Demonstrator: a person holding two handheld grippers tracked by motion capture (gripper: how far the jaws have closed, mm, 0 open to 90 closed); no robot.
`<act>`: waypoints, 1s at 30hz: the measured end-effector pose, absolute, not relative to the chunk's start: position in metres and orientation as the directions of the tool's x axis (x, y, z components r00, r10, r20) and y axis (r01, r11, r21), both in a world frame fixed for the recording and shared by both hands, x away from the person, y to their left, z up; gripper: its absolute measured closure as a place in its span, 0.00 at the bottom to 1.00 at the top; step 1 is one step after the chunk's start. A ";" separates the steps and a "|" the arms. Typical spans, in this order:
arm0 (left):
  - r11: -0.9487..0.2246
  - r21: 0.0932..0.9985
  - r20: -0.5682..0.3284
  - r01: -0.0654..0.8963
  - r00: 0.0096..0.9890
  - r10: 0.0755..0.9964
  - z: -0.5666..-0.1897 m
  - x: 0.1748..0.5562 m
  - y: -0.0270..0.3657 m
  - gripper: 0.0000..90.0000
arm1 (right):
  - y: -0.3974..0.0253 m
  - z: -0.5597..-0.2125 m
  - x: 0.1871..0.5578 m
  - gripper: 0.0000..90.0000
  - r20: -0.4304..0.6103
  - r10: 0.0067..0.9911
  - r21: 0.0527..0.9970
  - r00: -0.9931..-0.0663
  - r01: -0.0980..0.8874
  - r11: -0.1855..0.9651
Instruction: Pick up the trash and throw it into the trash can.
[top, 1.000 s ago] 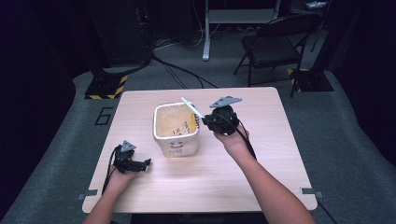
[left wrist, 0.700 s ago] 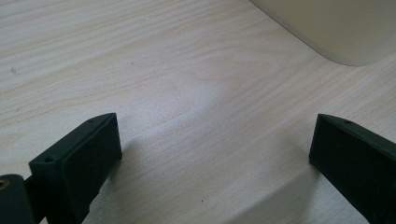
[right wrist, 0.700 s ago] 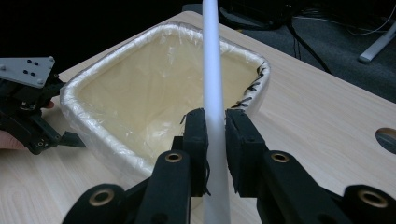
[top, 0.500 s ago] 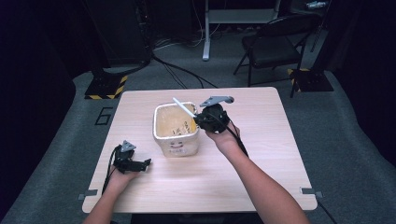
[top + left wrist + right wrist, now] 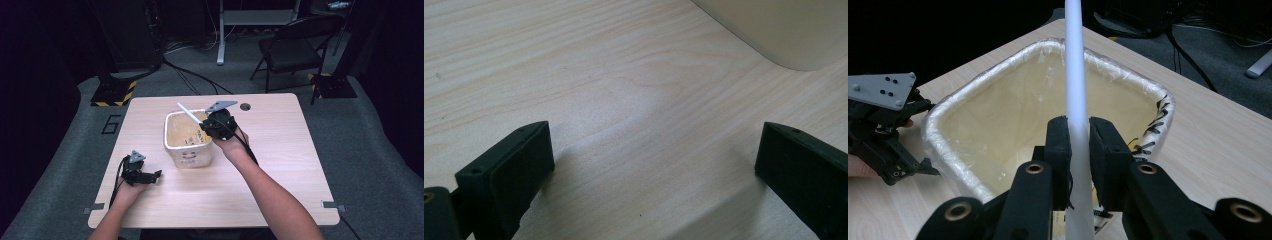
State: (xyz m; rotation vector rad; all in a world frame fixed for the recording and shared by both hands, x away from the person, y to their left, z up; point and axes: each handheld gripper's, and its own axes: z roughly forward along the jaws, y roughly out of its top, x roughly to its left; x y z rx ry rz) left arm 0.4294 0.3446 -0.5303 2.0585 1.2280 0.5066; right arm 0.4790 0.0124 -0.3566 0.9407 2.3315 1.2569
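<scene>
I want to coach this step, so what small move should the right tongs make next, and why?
Probably open the right tongs and let go: they are shut on the white stick, which is held above the open mouth of the lined bin, so it should fall inside.
</scene>
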 end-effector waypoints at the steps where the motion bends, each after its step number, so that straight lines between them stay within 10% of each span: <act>1: -0.325 0.720 -0.012 0.614 0.479 0.878 -0.530 0.429 0.345 0.02 | 0.013 -0.357 0.479 0.88 0.023 0.685 0.830 -0.728 0.396 0.393; 30: -0.325 0.719 -0.013 0.615 0.479 0.878 -0.530 0.429 0.345 0.02 | 0.035 -0.361 0.496 0.88 0.022 0.687 0.835 -0.726 0.391 0.387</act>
